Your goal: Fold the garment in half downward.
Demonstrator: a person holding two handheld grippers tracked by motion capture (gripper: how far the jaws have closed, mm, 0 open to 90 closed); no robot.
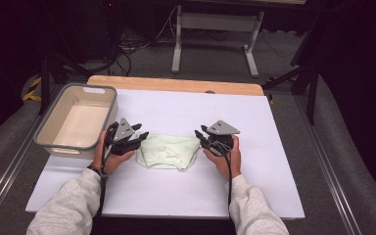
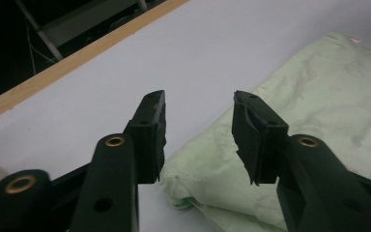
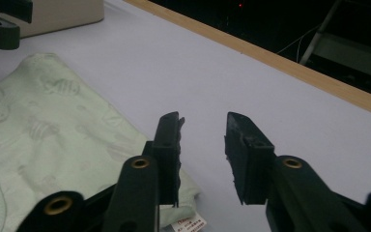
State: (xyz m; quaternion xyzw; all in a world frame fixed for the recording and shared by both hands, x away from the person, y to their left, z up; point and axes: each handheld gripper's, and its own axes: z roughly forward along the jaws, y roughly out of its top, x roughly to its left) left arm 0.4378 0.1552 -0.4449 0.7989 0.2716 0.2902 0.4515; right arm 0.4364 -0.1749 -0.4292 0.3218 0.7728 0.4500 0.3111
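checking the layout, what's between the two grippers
The folded green cloth lies flat on the white mat between the left gripper and the right gripper, as the high view shows. Both grippers' jaws are open at its side edges.

two tongs point(image 1: 136, 133) point(image 1: 201, 135), one folded green cloth point(image 1: 168, 151), one tub point(image 1: 76, 120), perhaps one label point(image 3: 192, 224).

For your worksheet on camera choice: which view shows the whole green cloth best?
The high view: the whole folded green cloth lies between both grippers. The left gripper view shows one corner; the right gripper view shows an edge with a label.
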